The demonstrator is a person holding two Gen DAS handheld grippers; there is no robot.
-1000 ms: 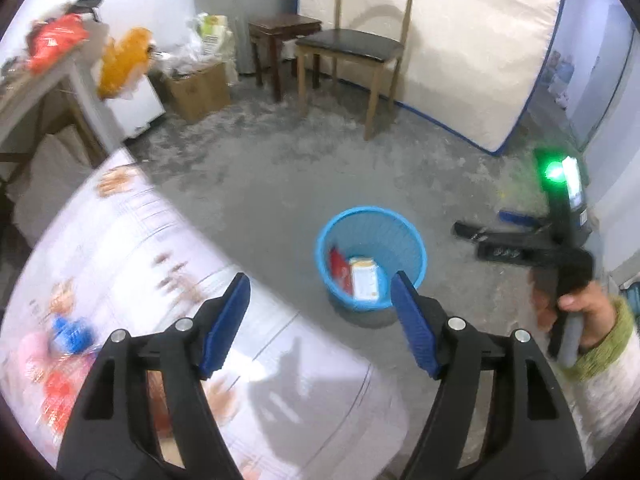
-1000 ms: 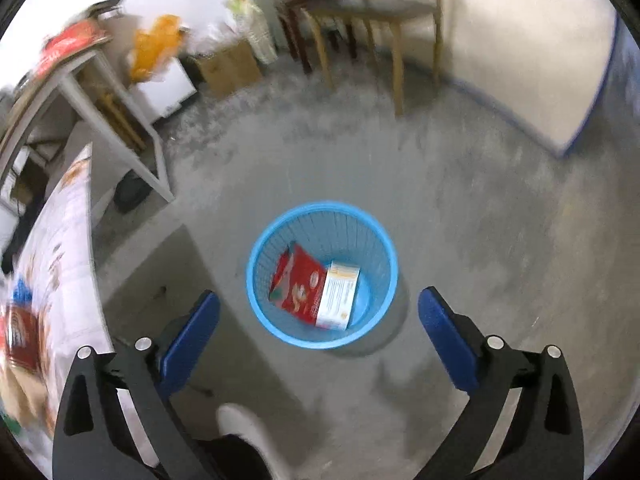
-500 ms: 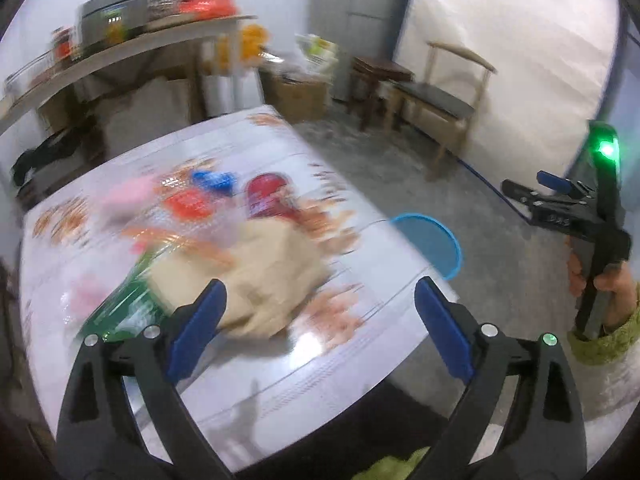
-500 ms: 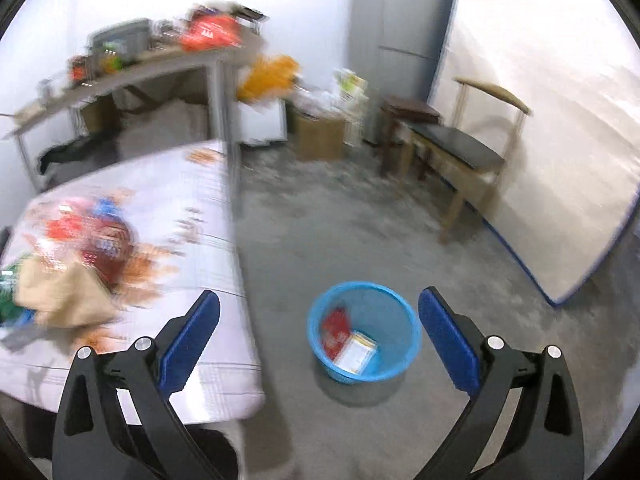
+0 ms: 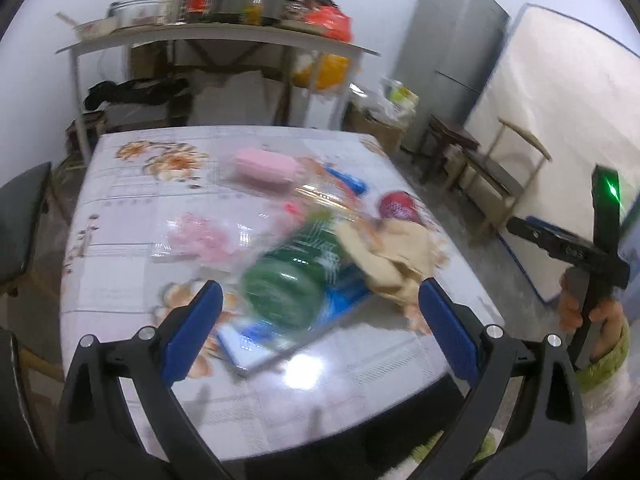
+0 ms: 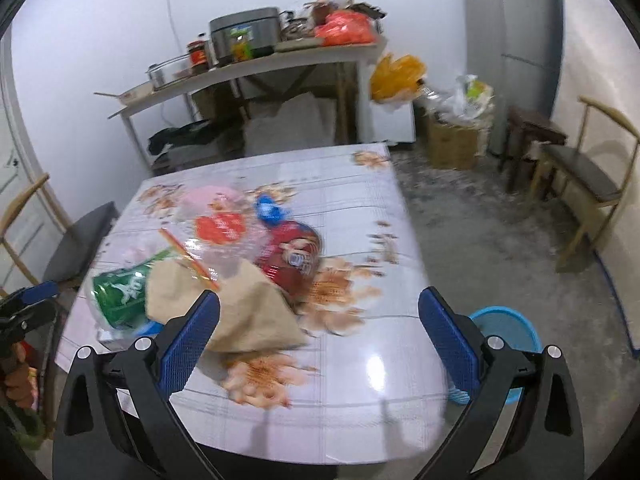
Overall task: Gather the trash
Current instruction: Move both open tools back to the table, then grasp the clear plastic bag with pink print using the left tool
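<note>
Floral oilcloth covers the bench [image 5: 120, 248], and the trash lies heaped toward its near right part: a green packet [image 5: 296, 272], a crumpled tan paper bag [image 5: 396, 256] touching it, a red wrapper [image 6: 294, 258] just behind the bag, a blue scrap [image 6: 270, 208] and a pink pack [image 5: 262, 166] farther back. Blur hides the finer detail. The left hand-held gripper [image 5: 320, 328] hangs above the near edge, its jaws just having spread wide, nothing between them. The right hand-held gripper [image 6: 318, 336] is likewise released and empty. Only the right wrist view shows the blue bin [image 6: 504, 326] on the floor off the bench's near right corner; only the left view shows the person's right hand [image 5: 588, 308] gripping its handle.
</note>
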